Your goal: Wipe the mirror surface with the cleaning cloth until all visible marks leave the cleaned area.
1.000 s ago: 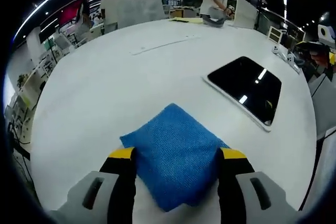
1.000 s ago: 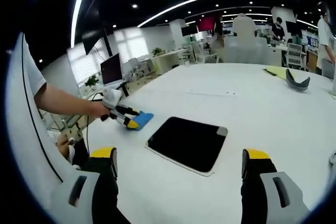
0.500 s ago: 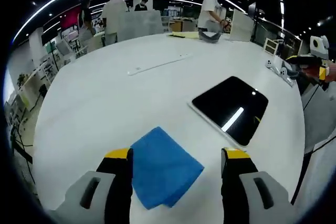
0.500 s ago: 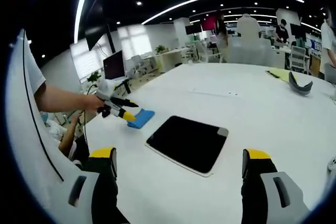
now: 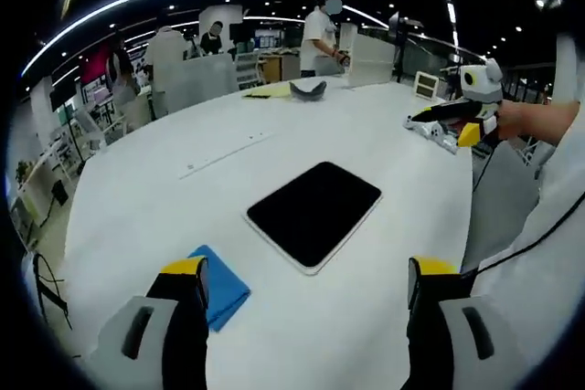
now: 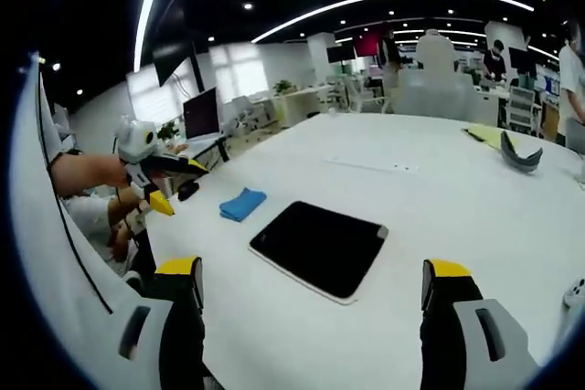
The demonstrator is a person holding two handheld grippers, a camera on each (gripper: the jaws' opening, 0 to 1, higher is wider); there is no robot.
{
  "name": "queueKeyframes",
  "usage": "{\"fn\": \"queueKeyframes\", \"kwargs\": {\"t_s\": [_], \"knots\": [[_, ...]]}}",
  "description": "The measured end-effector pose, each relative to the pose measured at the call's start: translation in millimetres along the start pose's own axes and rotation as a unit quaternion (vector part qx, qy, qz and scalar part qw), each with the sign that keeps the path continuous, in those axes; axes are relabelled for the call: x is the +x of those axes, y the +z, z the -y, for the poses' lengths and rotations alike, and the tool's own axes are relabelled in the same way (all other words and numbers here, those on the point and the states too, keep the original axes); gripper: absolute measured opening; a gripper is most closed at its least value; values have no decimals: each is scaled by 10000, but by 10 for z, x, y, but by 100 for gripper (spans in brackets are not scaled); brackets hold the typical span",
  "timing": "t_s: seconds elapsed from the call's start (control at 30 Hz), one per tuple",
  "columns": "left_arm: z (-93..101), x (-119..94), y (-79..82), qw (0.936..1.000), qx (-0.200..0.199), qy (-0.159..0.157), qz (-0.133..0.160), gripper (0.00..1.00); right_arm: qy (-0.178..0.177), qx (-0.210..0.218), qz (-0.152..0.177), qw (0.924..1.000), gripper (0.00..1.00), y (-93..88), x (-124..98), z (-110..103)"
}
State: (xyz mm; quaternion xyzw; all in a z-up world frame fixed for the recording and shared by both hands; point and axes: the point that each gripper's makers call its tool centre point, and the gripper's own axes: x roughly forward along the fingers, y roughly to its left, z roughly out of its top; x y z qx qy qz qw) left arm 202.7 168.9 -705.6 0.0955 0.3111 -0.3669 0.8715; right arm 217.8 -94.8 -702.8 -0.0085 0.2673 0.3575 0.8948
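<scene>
Left gripper view: left tool (image 5: 306, 271) has its jaws spread wide, holding nothing, raised above the white bench (image 5: 183, 134). Mirror (image 5: 313, 212) is a dark glossy slab with a pale rim, lying flat mid-bench; can't make out any marks on it. Blue cloth (image 5: 218, 285) lies folded flat on the bench, just beside the left jaw tip, apart from the mirror. Right tool (image 5: 452, 123) shows at the far right edge, held in a hand (image 5: 521, 119), off the bench edge. People stand at the far end of the bench.

Right gripper view: right tool (image 6: 311, 273) has jaws wide apart, gripping nothing. Mirror (image 6: 318, 237) sits between the jaws, further out. Cloth (image 6: 241, 203) lies near its left corner, not touching. Left tool (image 6: 157, 182) is held in the air left of the cloth, yellow tips pointing down; can't tell its gap here. This view adds monitors and windows behind.
</scene>
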Motion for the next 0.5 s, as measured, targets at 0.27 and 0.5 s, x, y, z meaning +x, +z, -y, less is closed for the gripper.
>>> {"fn": "queueKeyframes", "kwargs": {"t_s": [0.27, 0.5], "knots": [[175, -88, 61, 9999, -118, 10, -56, 99, 72, -241, -30, 9997, 100, -36, -116, -2], [179, -103, 55, 9996, -269, 111, -22, 99, 164, -300, -193, 9992, 100, -137, -114, 41]]}}
